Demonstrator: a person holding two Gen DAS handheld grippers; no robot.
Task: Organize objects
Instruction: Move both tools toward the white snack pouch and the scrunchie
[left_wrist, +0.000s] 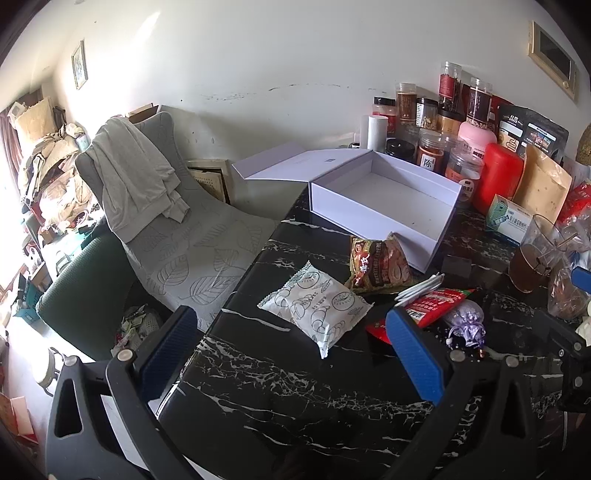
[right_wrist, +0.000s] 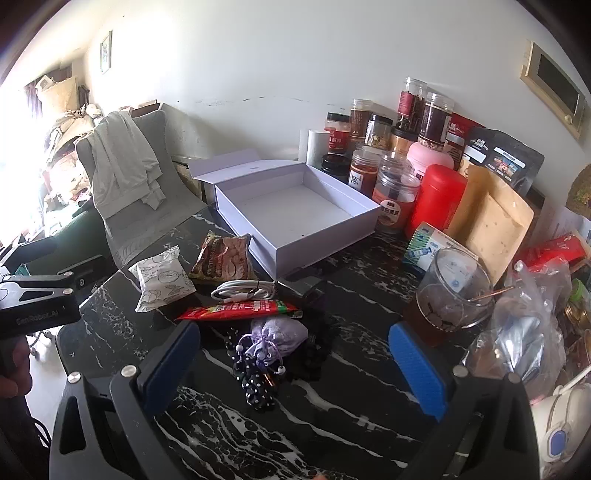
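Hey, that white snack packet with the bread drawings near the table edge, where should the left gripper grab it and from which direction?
Probably grip the white packet across its puffy middle, coming down from above. It lies flat on the black marble table, so the flat crimped ends give little to pinch. The left gripper is open, wide enough to straddle its narrower width. The brown snack bag lies close beside it.

Daylight is pouring in from the left in both views, blowing the window area out to white. The wall (right_wrist: 295, 55) is glowing softly. The glossy black desk (left_wrist: 295, 387) is reflecting pale sheen. Fisheye distortion is bending the edges, and dark vignetting is closing the corners.
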